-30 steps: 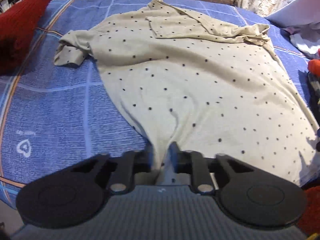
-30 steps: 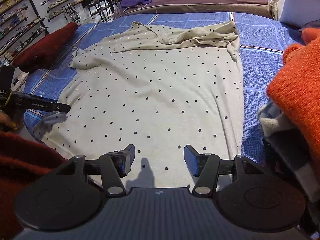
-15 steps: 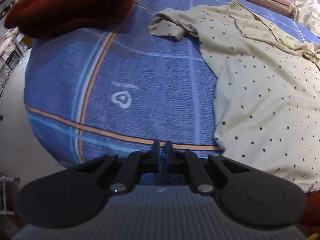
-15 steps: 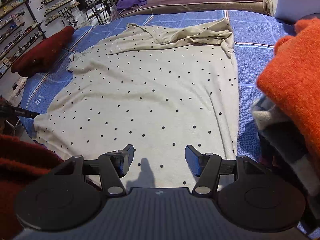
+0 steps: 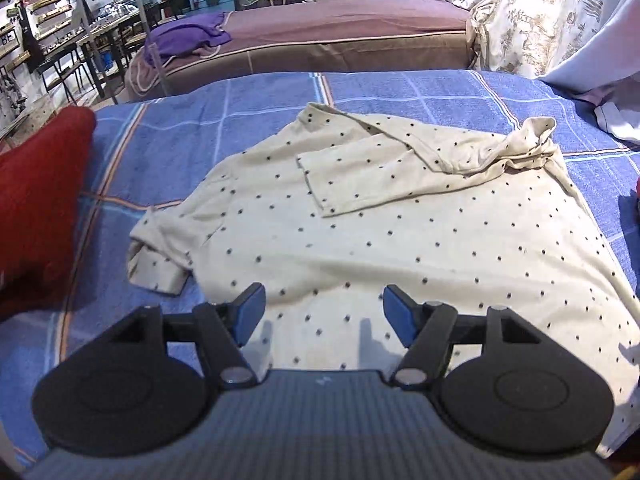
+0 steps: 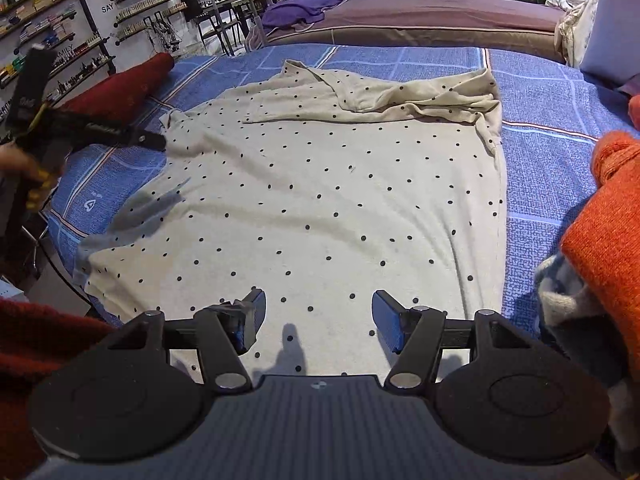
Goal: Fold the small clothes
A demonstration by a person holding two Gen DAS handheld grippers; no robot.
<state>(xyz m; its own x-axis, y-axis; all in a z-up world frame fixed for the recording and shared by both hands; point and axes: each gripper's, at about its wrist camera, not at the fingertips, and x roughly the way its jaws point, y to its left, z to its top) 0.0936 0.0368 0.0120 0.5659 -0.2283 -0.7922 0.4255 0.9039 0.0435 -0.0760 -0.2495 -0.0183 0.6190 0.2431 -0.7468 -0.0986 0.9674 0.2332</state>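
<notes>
Now, shirt: the dotted beige shirt [image 6: 320, 200] lies spread on the blue bed [image 6: 540, 184], one sleeve already folded across its top edge, the other sleeve [image 5: 160, 264] still bunched out at 9 o'clock.
Left gripper: the left gripper [image 5: 322, 316] has just been opening; its jaws stand apart above the shirt's lower left part, nothing between them.
Right gripper: the right gripper [image 6: 318, 320] hovers wide apart over the hem at 6 o'clock, holding nothing.
Step in hand: likely fetching the loose sleeve.
How to do it well: pinch the cuff edge only, lift little, lay it flat inward, matching the other sleeve; steady the hem.
Nearby: red cushion [image 5: 36, 200] at 9 o'clock, orange knit [image 6: 608, 232] at 3 o'clock.
</notes>
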